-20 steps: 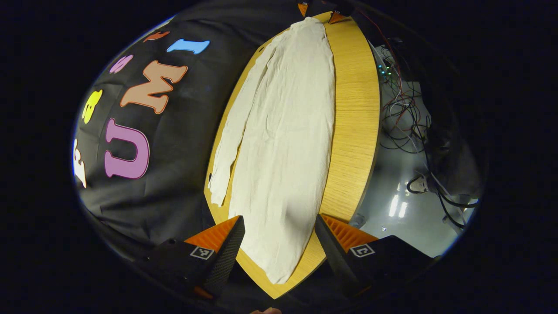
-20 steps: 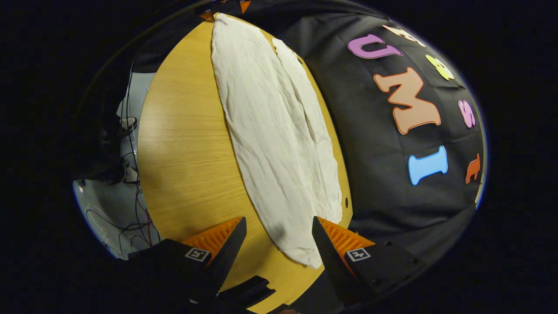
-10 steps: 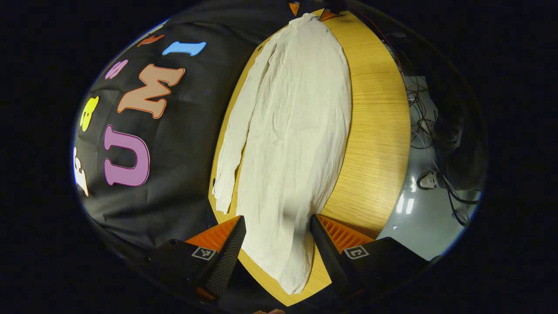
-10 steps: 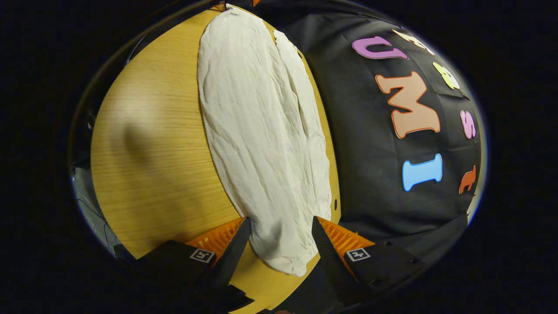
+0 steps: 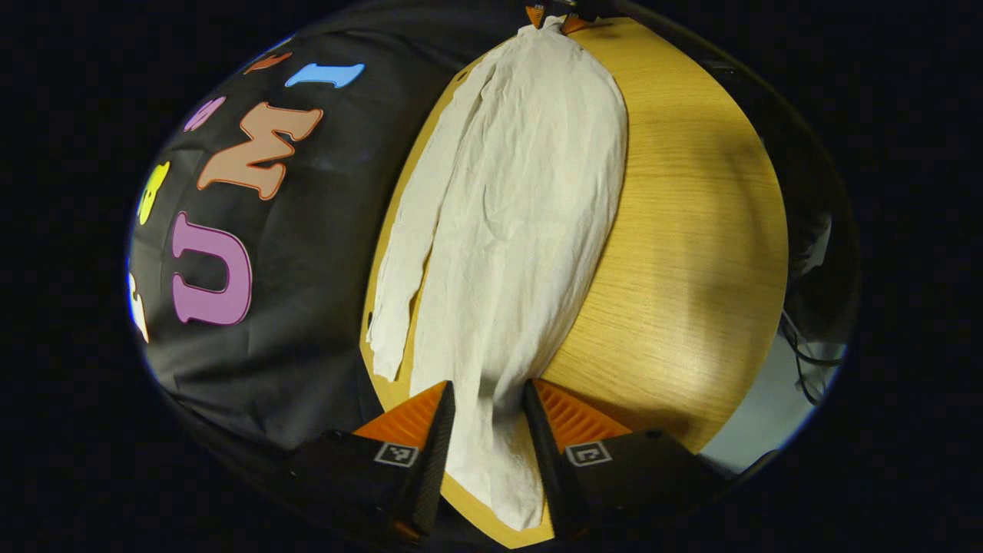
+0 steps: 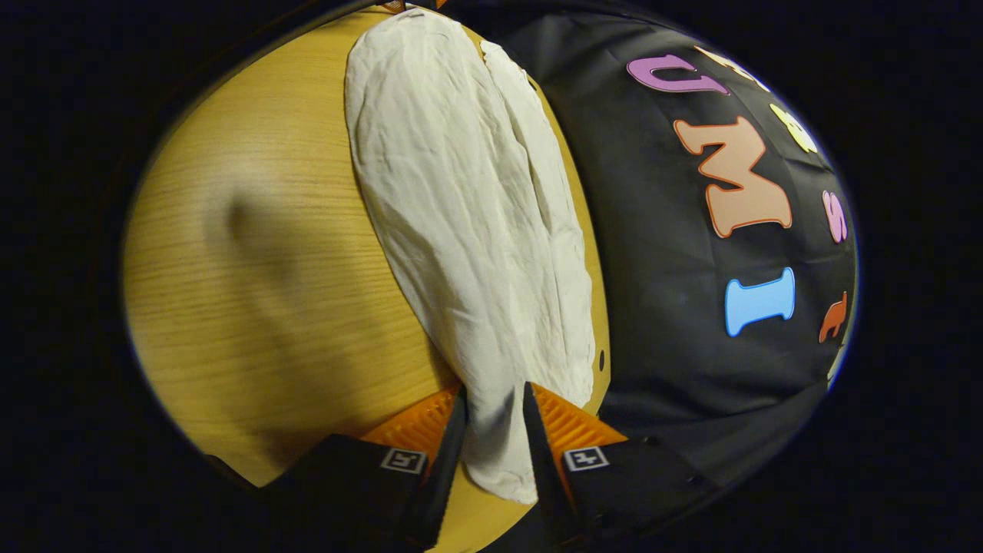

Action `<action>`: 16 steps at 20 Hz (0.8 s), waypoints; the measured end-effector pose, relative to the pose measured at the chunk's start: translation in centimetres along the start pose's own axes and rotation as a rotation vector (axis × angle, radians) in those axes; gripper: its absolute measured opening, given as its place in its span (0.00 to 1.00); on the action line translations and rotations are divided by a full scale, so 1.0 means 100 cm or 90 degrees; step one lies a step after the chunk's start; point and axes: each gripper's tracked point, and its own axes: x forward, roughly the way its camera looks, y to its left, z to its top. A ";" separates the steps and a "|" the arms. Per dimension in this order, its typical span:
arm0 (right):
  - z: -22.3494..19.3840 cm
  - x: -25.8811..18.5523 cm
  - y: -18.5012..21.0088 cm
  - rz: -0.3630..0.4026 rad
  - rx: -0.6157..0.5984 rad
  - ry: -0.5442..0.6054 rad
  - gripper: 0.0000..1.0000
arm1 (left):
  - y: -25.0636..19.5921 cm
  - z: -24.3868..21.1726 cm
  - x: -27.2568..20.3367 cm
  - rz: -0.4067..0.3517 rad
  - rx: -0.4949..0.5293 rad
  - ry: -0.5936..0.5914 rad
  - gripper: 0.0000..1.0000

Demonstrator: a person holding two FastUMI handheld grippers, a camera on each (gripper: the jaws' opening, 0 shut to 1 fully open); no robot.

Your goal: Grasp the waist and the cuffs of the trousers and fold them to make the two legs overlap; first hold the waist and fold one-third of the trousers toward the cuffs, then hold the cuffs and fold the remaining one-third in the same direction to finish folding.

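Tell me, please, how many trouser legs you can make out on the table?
2: a wide leg down the table's middle, both grippers at its ends, and a narrower leg beside it, along the edge nearest the booth wall.

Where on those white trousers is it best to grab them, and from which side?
Judging by their pose, at the two ends. The trousers lie flat and long on the table, so each end is a thin edge to pinch from beyond it. The left gripper and right gripper each straddle one end, fingers nearly closed on cloth.
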 end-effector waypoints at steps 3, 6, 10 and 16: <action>-0.001 0.000 0.008 0.008 0.001 0.005 0.23 | -0.008 -0.002 0.002 -0.020 -0.021 0.016 0.25; -0.001 0.000 0.004 0.003 0.013 0.007 0.11 | -0.009 -0.003 0.002 -0.010 -0.043 0.035 0.01; -0.001 0.002 0.002 0.021 0.022 0.012 0.08 | -0.005 -0.006 0.004 -0.011 -0.079 0.054 0.00; 0.001 -0.010 -0.016 0.014 0.012 -0.004 0.08 | 0.015 -0.007 -0.001 -0.003 -0.114 0.062 0.00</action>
